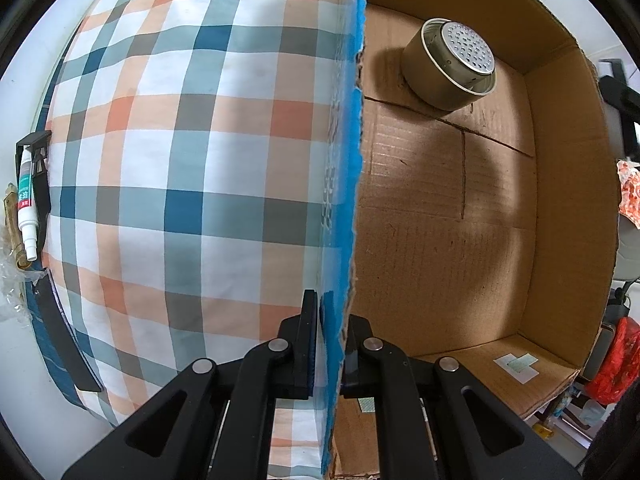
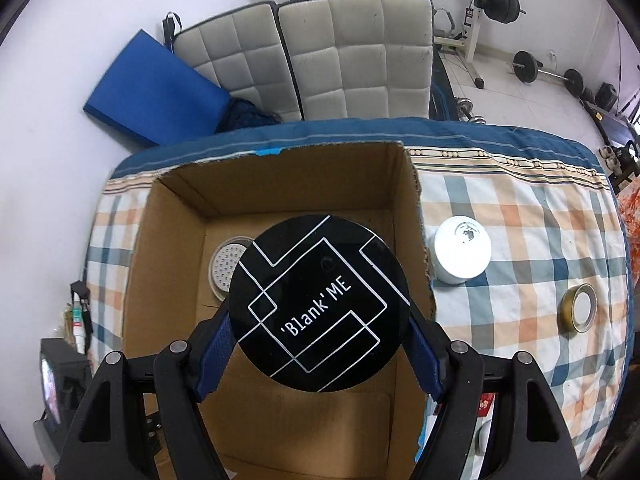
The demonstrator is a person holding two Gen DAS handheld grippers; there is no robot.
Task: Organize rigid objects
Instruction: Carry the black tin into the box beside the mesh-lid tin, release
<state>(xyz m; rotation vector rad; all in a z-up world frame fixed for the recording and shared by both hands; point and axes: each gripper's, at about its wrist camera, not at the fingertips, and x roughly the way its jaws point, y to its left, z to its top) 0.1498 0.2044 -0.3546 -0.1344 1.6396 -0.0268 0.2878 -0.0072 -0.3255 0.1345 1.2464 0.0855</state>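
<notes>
Right hand-held gripper (image 2: 320,354) clamps black disc (image 2: 320,304) above box (image 2: 280,184); left (image 1: 330,344) pinches its wall.

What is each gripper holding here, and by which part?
The right gripper clamps the black round compact by its opposite side edges, above the box. The left gripper pinches the cardboard box by its blue-taped wall edge.

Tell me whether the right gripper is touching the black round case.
Touching. In the right wrist view, the right gripper has both blue finger pads pressed against the sides of the black round case.
</notes>
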